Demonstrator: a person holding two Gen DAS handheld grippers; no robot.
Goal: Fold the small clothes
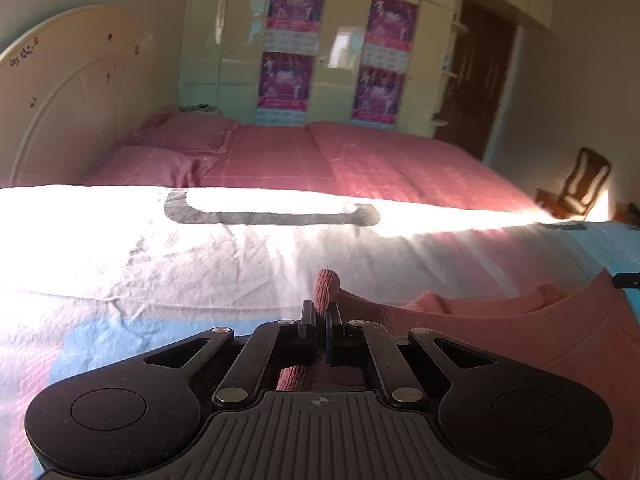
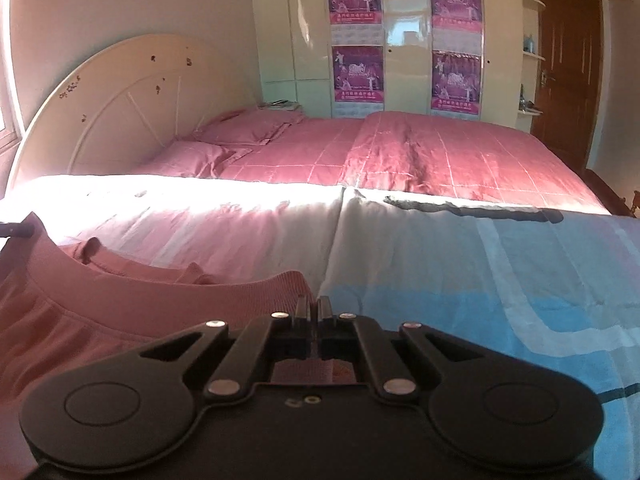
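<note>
Nearest: left gripper (image 1: 319, 322), jaws together, clamped on the ribbed edge of the pink knit garment (image 1: 560, 336); a fold of rib pokes up past the tips. Right gripper (image 2: 314, 312), jaws together on the same ribbed band at its right end. The garment hangs slack between the two, over the pastel striped sheet (image 2: 500, 280). Beyond, a sunlit white strip, then the pink quilted bed (image 2: 440, 152), headboard far left, wardrobe (image 2: 400, 40) with posters at the back.

Judgement: carry both corners level and together, keep the band taut, and lay it down square to avoid a skewed fold.
</note>
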